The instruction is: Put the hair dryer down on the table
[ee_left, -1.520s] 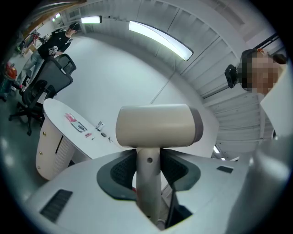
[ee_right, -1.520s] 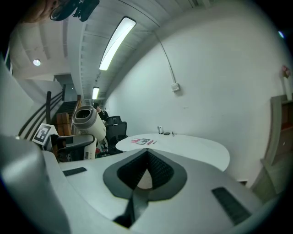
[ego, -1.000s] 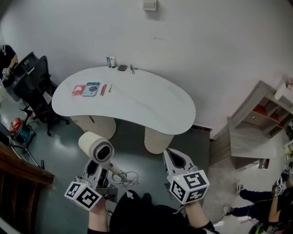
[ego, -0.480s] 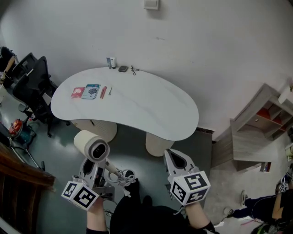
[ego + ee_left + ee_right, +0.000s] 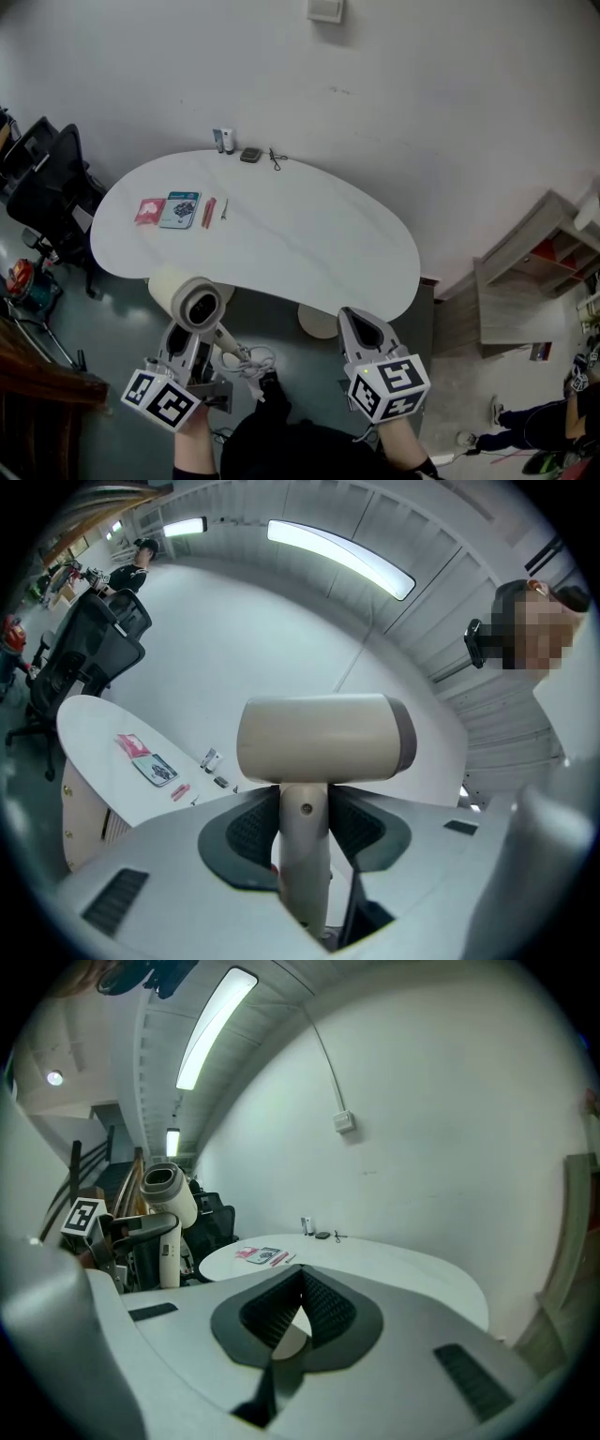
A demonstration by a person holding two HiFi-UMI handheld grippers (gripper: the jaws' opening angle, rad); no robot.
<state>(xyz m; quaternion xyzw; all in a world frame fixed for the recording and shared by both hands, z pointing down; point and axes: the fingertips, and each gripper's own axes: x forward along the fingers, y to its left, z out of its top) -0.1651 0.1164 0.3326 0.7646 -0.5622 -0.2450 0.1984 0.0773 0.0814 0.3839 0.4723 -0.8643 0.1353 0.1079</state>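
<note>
The left gripper (image 5: 187, 342) is clamped on the dryer (image 5: 193, 303) by its handle (image 5: 304, 855), holding it upright at the near edge of the table (image 5: 300, 234), with the barrel crosswise on top and not yet set down; the right gripper (image 5: 362, 330) hangs beside it with jaws together on nothing. The dryer looks rigid, smooth plastic and top-heavy, so the grip belongs high on the handle, just under the barrel; its cord (image 5: 247, 362) trails below and may tug or snag.
</note>
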